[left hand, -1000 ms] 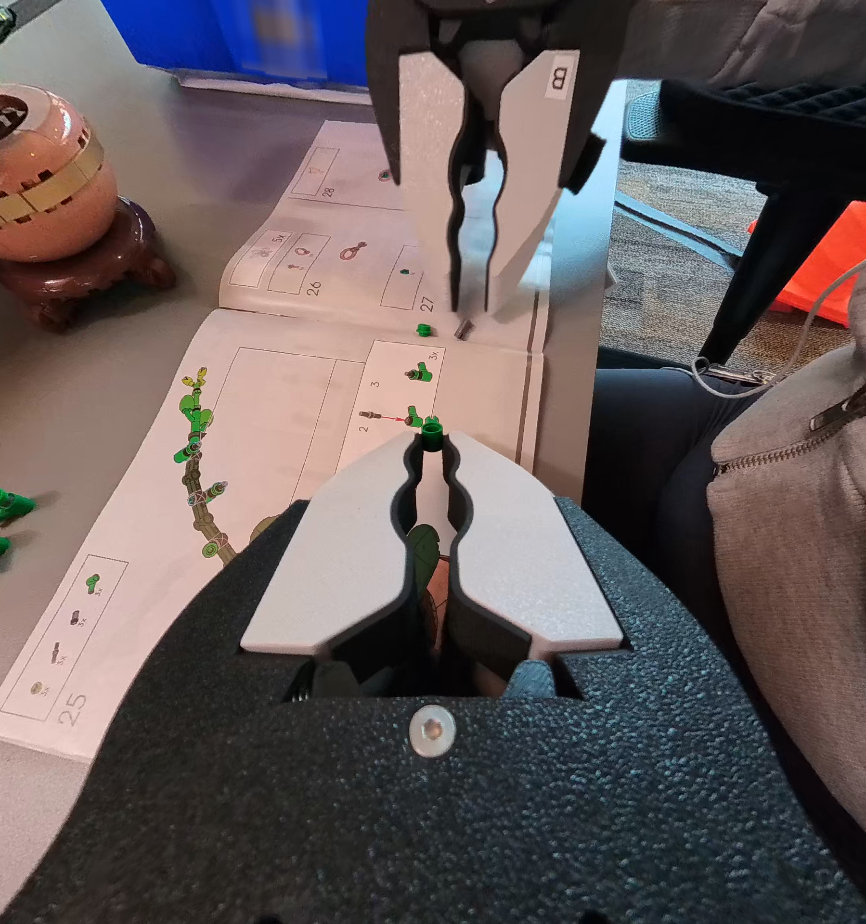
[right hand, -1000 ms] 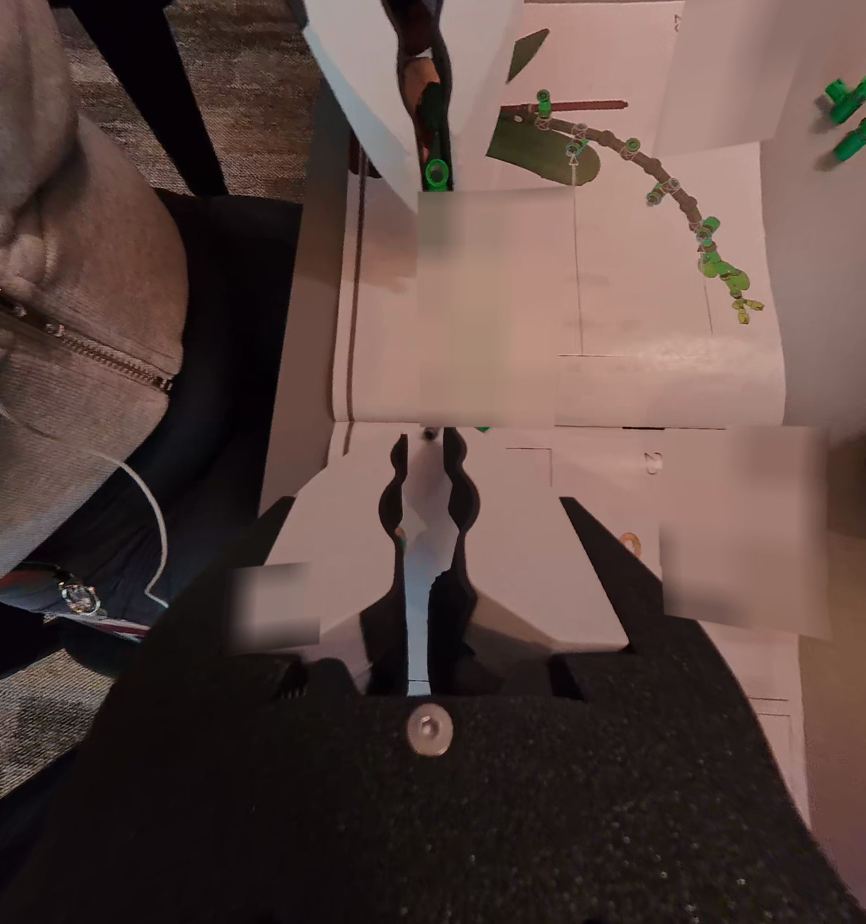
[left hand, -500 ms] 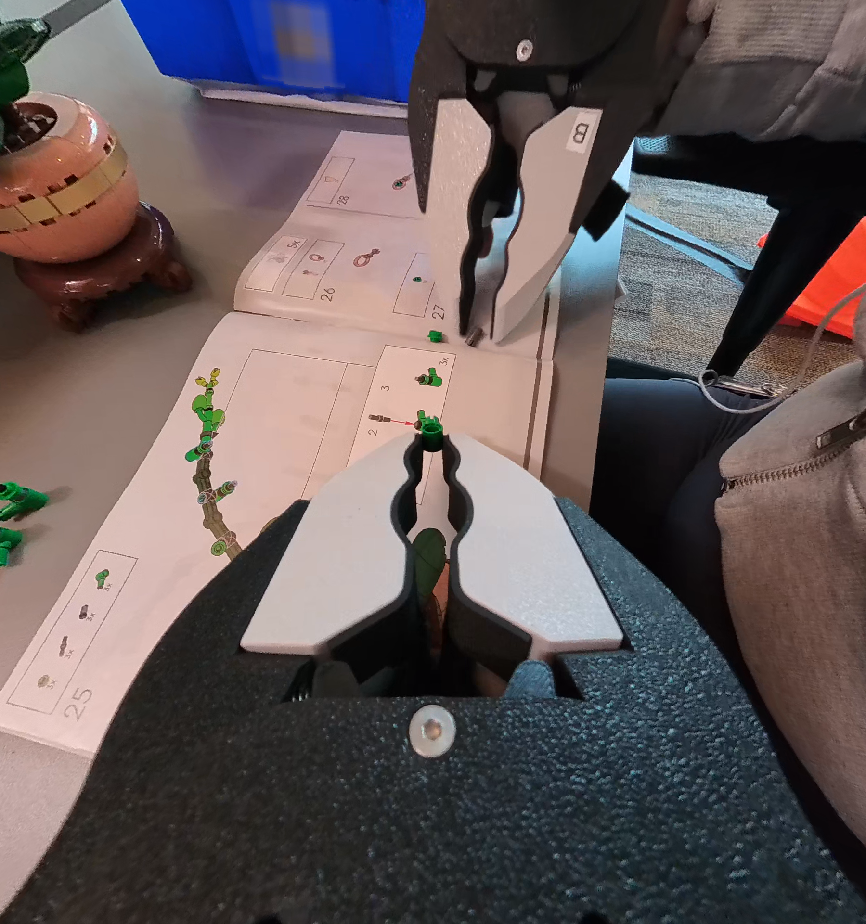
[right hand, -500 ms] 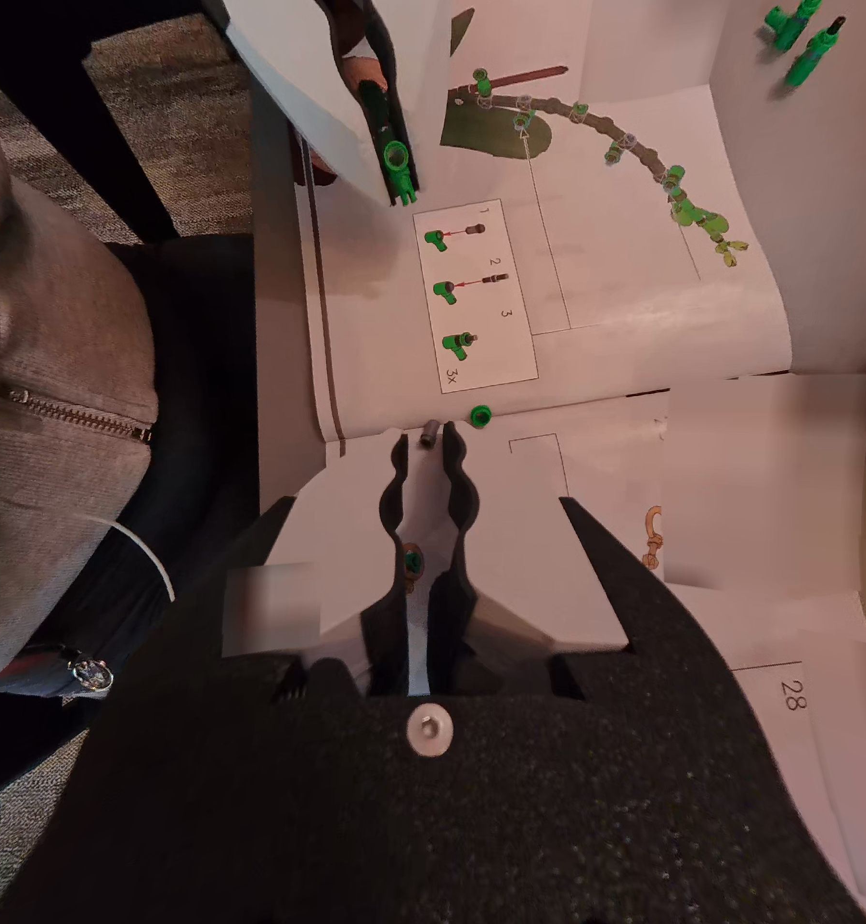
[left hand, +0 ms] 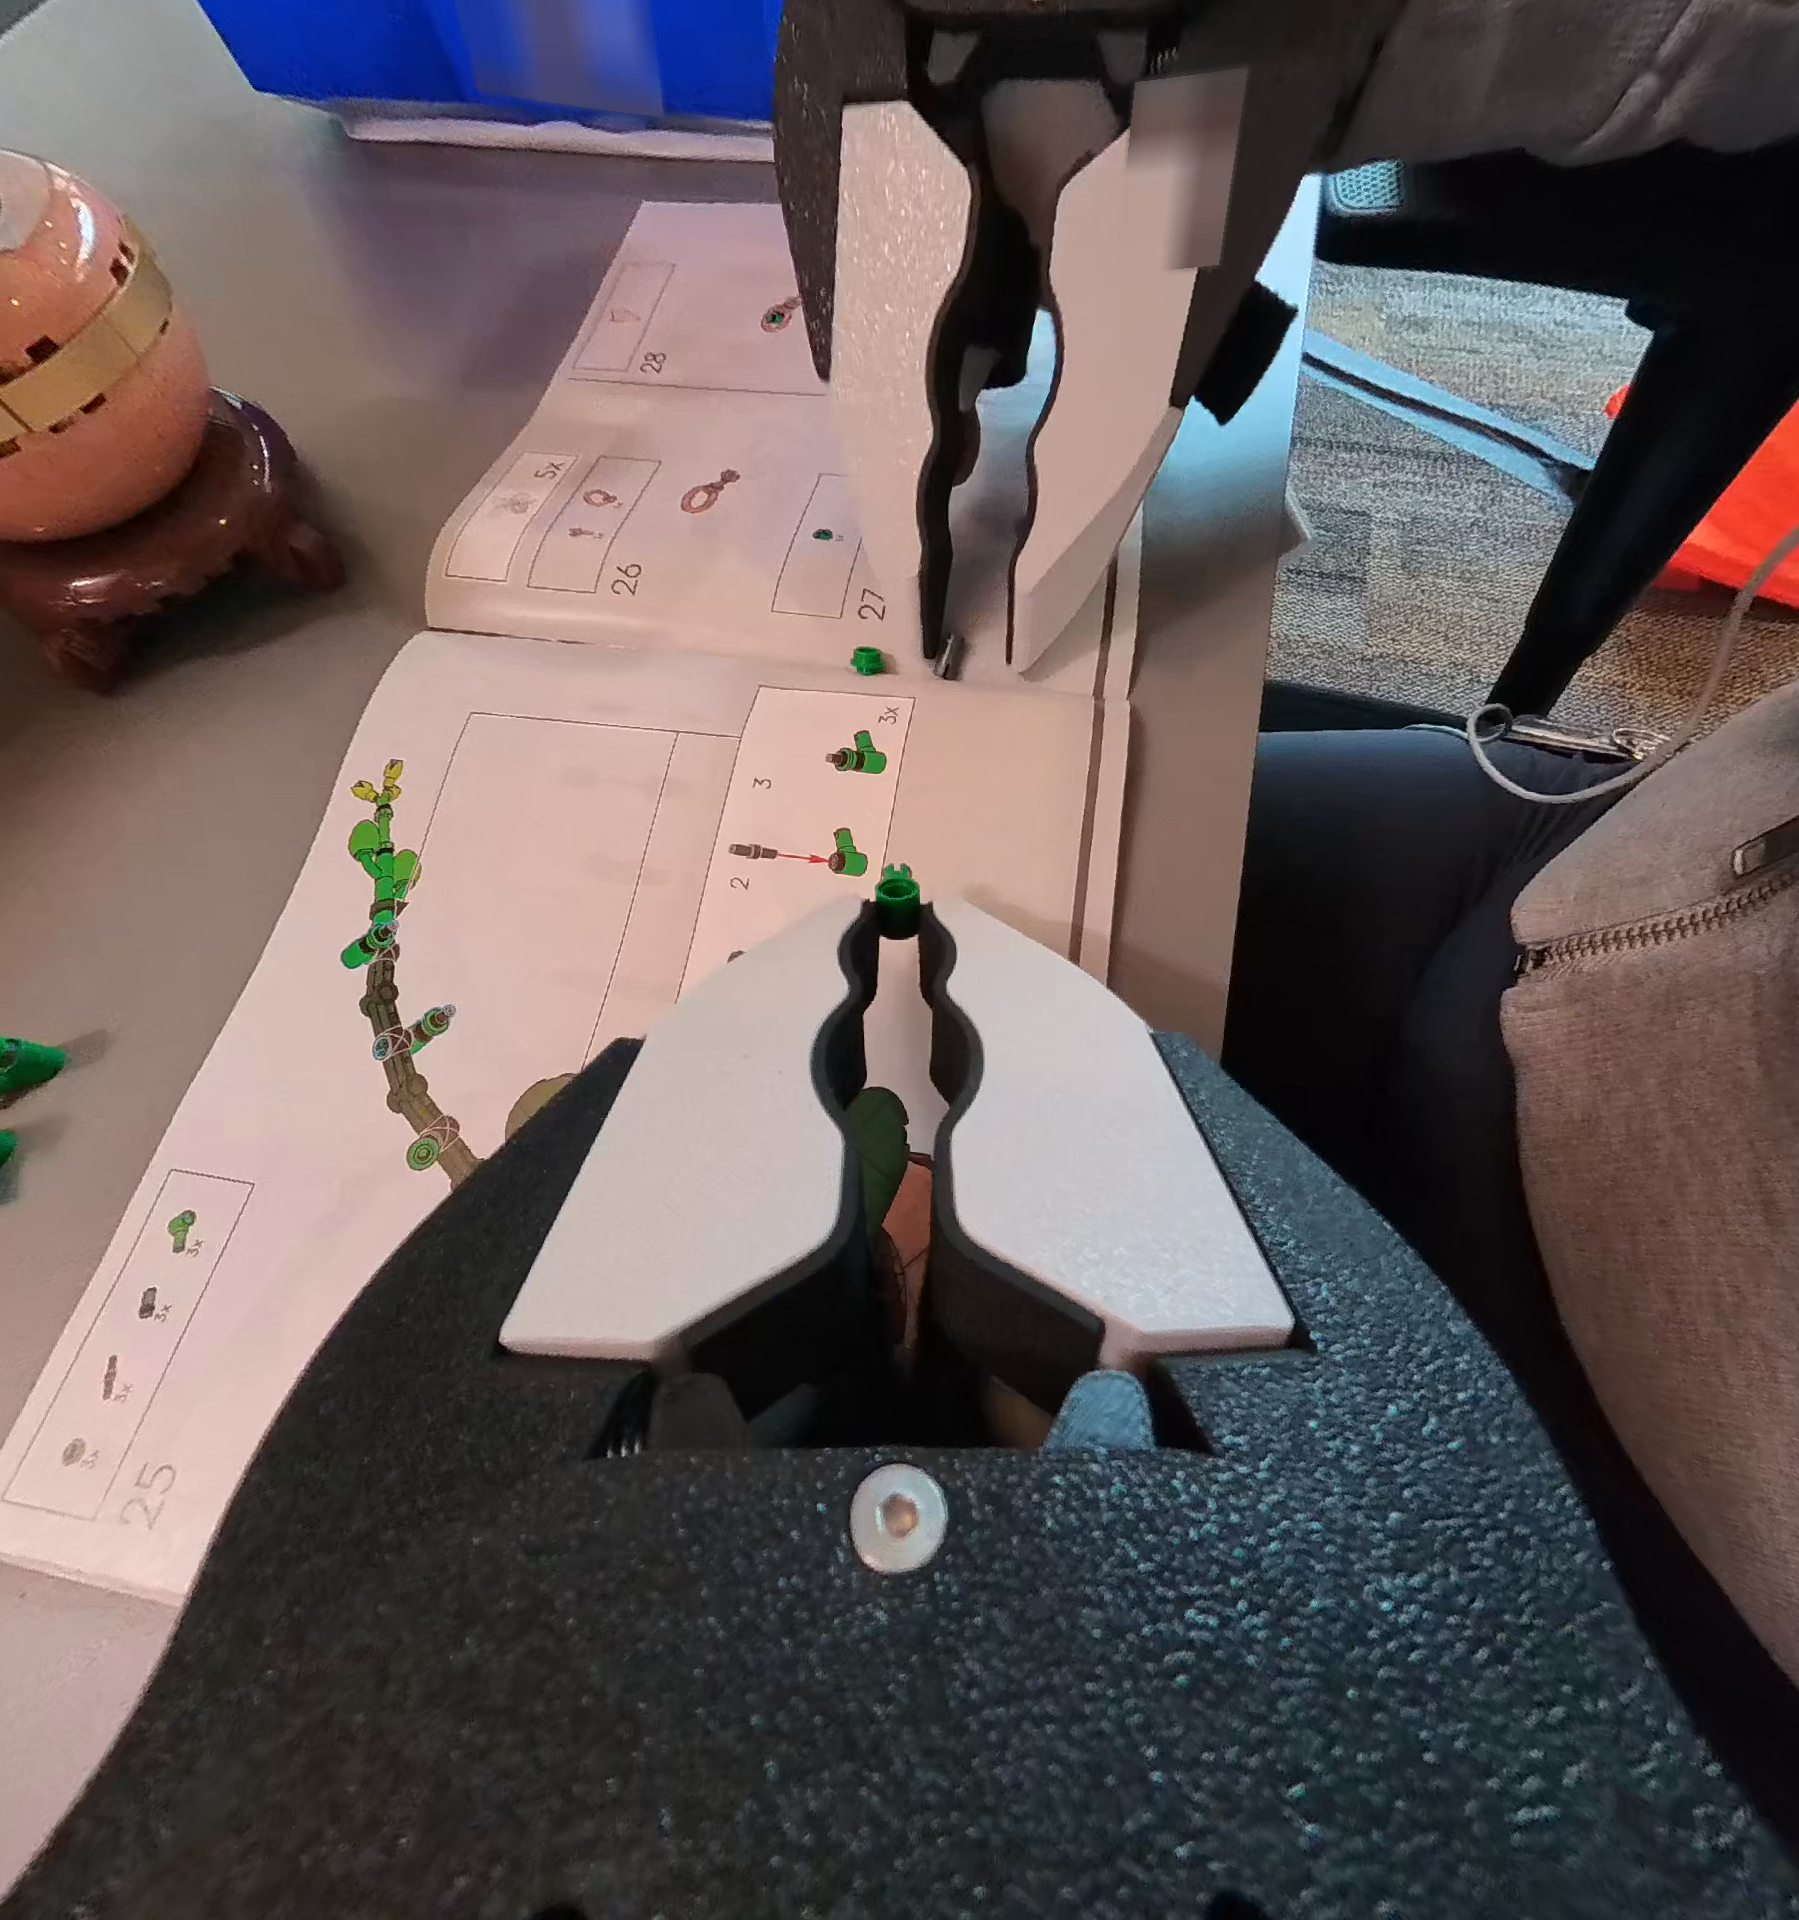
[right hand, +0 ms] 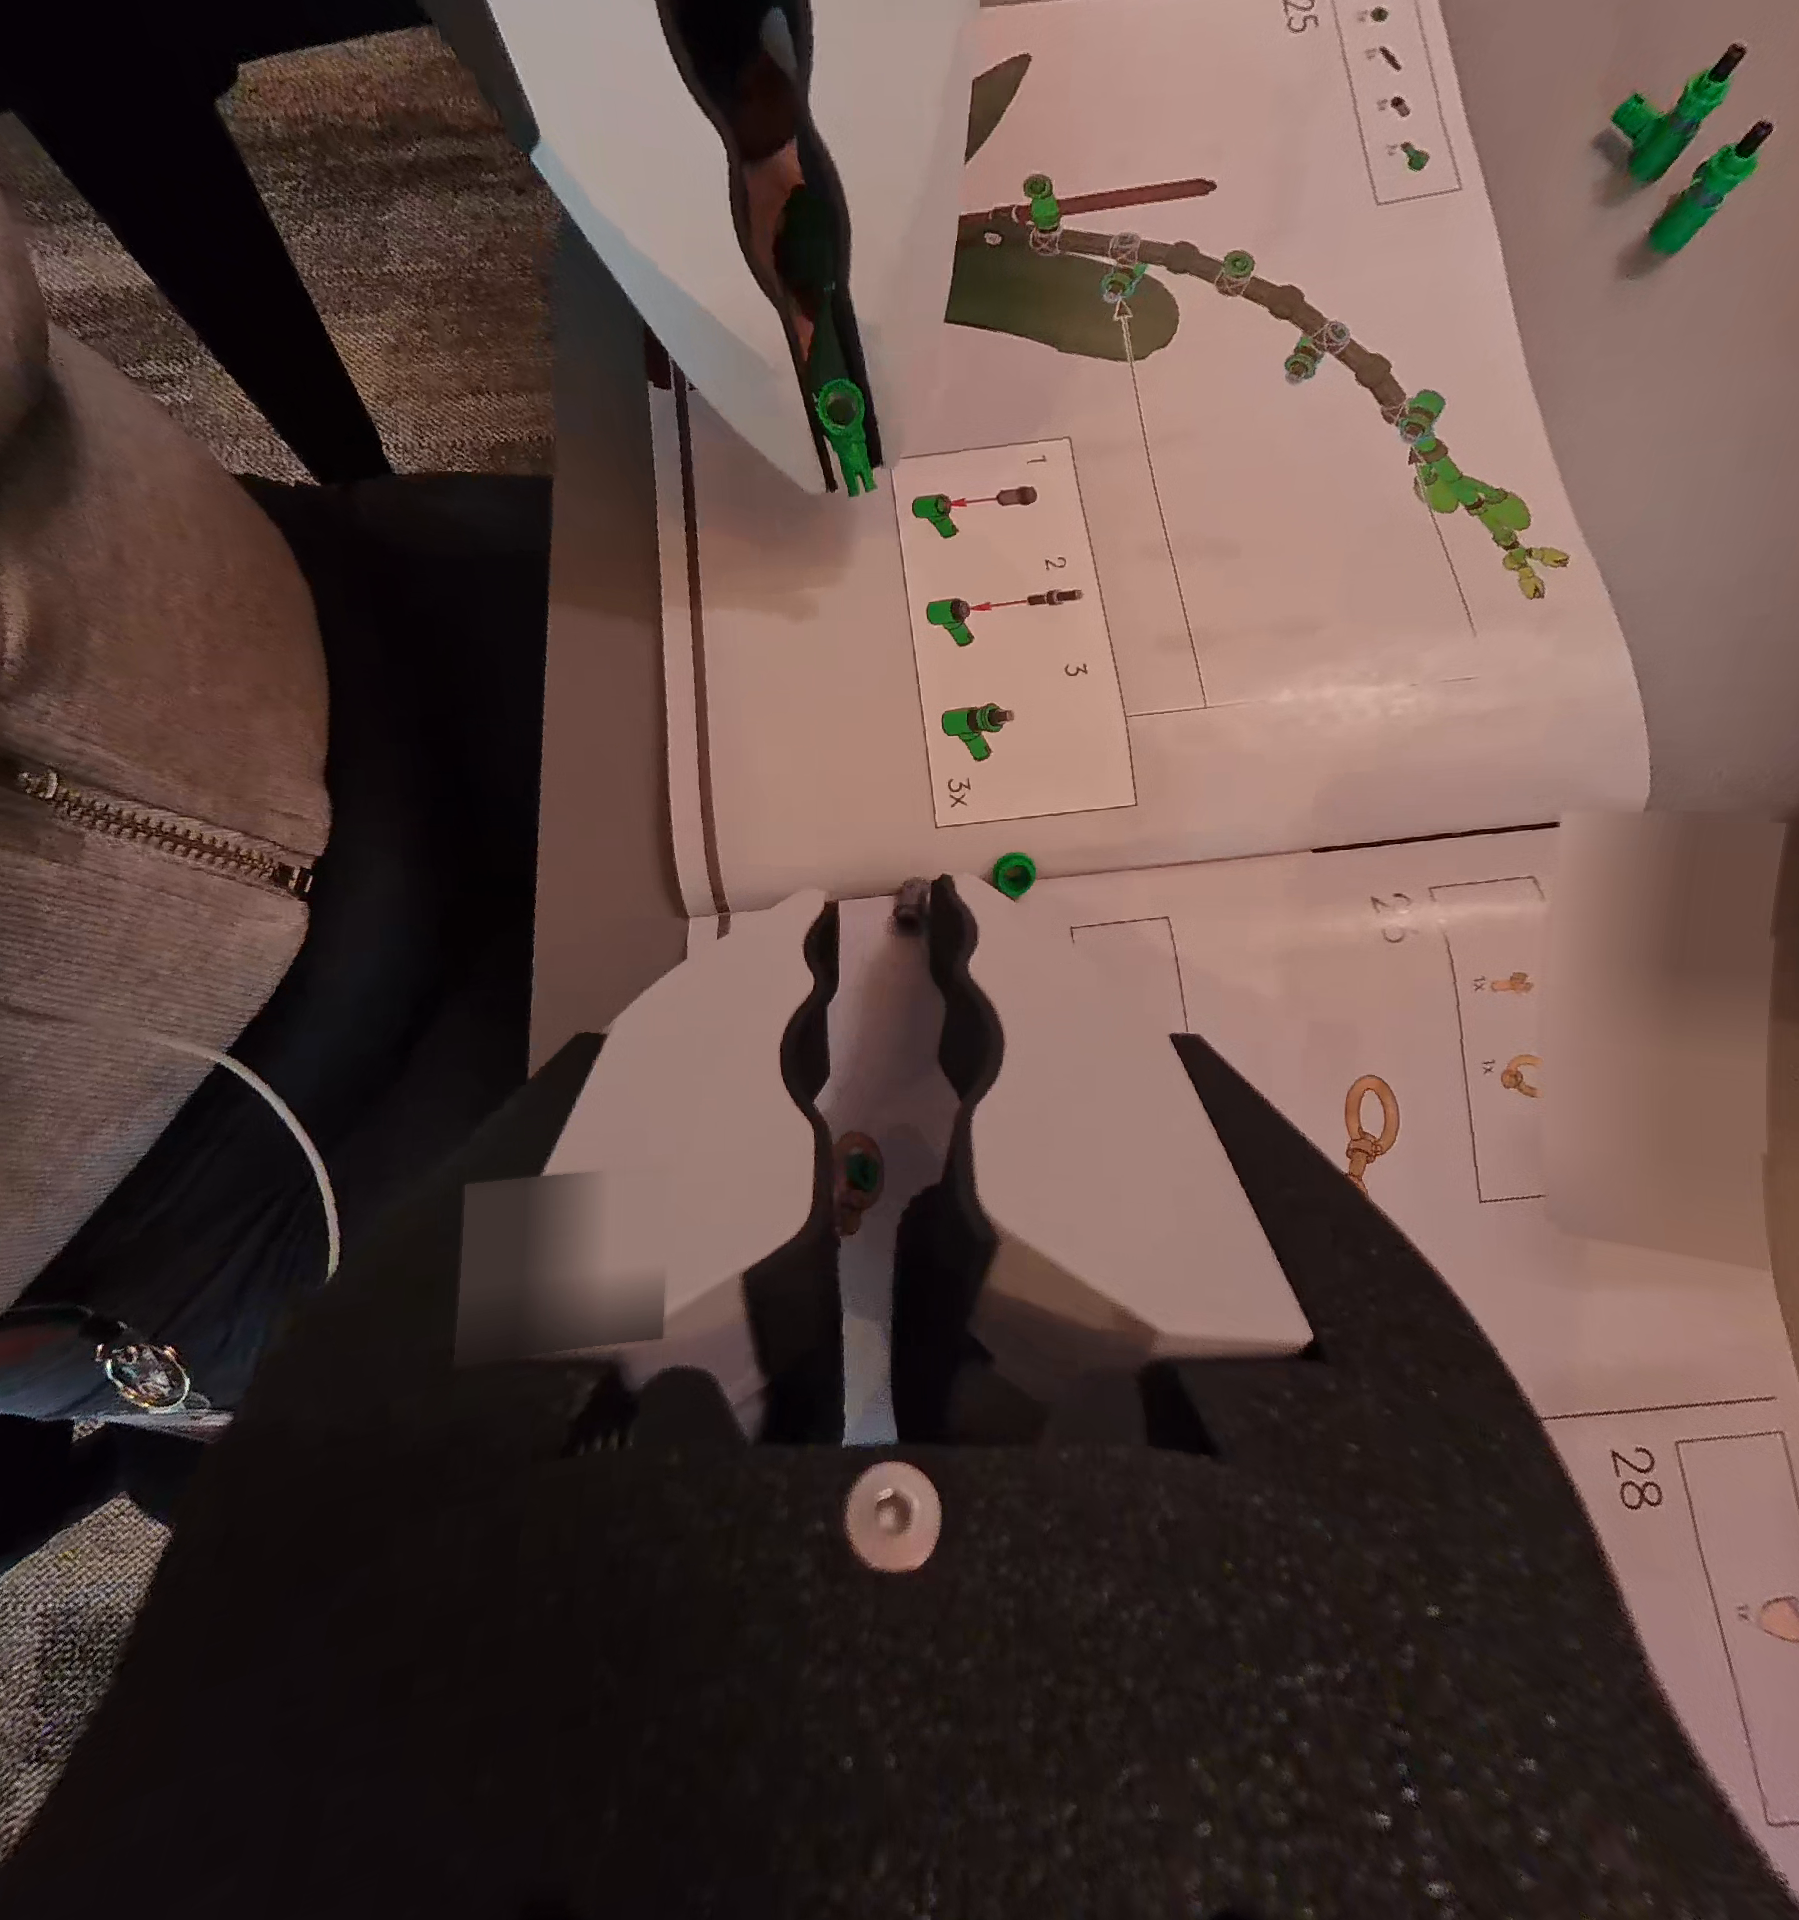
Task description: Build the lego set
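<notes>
Your left gripper [left hand: 897, 914] is clamped on a green connector piece [left hand: 897, 906] over the open booklet [left hand: 583, 831]. Your right gripper [right hand: 879, 914] has spread a bit wider since a moment ago; it straddles the tiny grey pin [right hand: 911, 906] at the booklet's fold, one finger touching it, nothing gripped. A green stud [right hand: 1013, 873] sits just beside the pin.

Grey table [left hand: 251, 343], speckled carpet floor [left hand: 1414, 436], perhaps a black chair leg [left hand: 1643, 499].
</notes>
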{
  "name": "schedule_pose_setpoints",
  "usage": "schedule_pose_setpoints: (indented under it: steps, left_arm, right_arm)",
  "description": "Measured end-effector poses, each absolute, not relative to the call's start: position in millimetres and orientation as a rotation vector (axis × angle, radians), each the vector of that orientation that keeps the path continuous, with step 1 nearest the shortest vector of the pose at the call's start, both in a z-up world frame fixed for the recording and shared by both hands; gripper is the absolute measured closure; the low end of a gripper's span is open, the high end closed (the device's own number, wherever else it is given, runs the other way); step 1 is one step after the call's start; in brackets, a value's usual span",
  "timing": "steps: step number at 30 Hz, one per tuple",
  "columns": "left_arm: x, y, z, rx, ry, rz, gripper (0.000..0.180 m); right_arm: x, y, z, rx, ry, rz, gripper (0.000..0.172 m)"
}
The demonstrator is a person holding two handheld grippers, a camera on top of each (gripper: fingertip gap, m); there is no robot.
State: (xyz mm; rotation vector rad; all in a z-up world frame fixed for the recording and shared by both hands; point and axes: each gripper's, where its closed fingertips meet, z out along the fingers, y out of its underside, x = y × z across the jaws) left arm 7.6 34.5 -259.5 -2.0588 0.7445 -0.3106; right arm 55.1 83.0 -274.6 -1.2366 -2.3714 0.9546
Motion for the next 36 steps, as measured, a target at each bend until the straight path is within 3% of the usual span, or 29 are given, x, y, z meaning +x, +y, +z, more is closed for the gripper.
schedule_pose_setpoints:
  steps: [25, 36]
  left_arm:
    - [8.5, 33.5, -272.5, -2.133, 0.818, -0.256, 0.174]
    - [13.4, 29.1, -274.0, -2.232, 0.744, -0.607, 0.174]
  right_arm:
    - [49.9, 89.2, -263.0, -1.272, -2.29, 1.017, 0.167]
    - [21.8, 51.3, -232.0, -1.162, -2.566, 1.051, 0.168]
